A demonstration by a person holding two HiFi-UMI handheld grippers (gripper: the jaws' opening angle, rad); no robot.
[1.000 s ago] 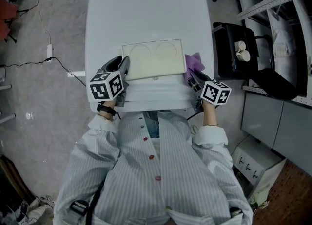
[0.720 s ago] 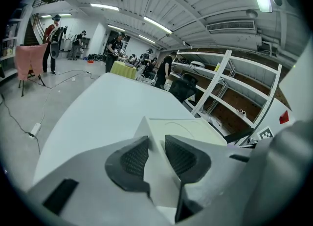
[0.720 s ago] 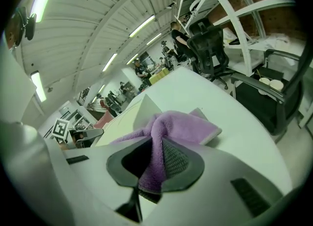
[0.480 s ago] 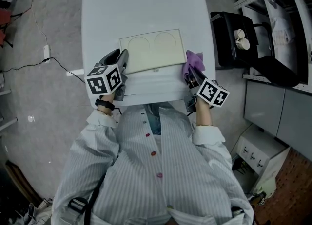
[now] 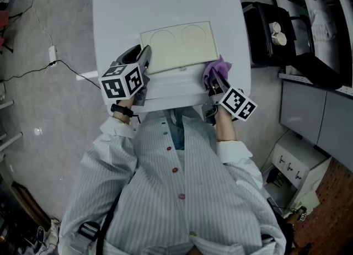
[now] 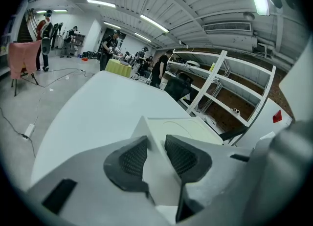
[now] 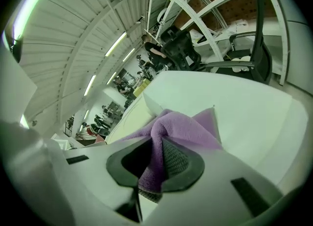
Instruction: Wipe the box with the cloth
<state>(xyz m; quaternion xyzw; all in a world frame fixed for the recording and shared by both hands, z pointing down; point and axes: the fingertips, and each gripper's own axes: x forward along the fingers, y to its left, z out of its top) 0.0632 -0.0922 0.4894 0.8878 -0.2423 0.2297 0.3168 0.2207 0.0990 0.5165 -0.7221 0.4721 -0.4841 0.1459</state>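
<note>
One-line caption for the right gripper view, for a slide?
Right tool shut on the purple cloth, with the box ahead on the white table.

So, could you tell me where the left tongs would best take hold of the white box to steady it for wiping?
I'd grip the box at its near left corner, coming from the near side and angled down. Its top looks too broad to span, but that corner offers flat faces either side. The left tongs straddle it, jaws opening now.
</note>
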